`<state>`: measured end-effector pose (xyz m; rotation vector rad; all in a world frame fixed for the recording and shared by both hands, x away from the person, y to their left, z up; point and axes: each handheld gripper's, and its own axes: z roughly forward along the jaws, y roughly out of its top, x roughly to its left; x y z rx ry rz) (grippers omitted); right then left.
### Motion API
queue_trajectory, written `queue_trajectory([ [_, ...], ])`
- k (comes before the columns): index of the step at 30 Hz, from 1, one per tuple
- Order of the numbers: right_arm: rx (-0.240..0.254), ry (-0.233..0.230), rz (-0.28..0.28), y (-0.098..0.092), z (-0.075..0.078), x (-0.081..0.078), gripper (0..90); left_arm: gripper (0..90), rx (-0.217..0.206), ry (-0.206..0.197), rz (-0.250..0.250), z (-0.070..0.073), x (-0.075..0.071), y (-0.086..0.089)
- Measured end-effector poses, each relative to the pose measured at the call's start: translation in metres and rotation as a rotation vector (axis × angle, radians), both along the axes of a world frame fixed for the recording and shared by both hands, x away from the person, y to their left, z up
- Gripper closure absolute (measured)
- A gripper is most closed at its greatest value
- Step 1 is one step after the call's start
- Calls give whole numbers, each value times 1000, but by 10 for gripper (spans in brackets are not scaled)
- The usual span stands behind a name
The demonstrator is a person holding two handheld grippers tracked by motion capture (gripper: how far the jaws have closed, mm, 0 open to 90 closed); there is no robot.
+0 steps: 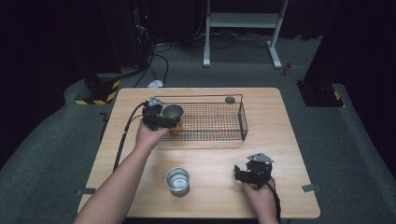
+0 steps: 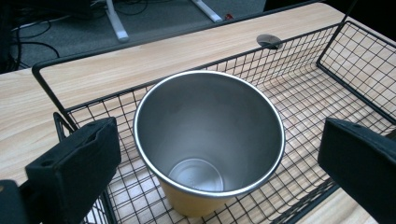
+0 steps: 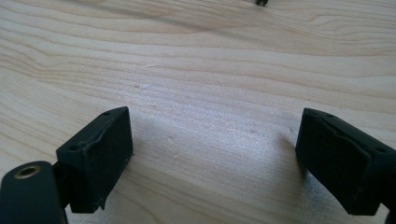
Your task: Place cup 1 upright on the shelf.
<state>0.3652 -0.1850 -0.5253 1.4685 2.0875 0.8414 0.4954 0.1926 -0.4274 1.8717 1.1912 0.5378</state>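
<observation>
Grey carpet floor (image 1: 355,154); white desk frame (image 1: 243,21); dark surroundings.

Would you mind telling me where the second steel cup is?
In the high view, the second steel cup stands on the table near its front edge, outside the wire basket.

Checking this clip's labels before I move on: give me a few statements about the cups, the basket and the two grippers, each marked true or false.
1. A metal cup stands upright inside the wire basket. True.
2. The left gripper is clamped on that cup. False: its jaws stand apart on either side, not touching.
3. A second cup stands on the table outside the basket. True.
4. The right gripper holds the second cup. False: it is open over bare wood.
</observation>
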Motion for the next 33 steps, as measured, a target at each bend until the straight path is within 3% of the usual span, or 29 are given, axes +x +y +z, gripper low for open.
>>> queue_trajectory([
  [13, -1, -2, 2, 0, 0, 0, 109, 4, -15, 6, -12, -1, -8, 9],
  [33, 0, 0, 0, 0, 0, 0, 109, 14, -38, 2, -2, -7, -36, 36],
])
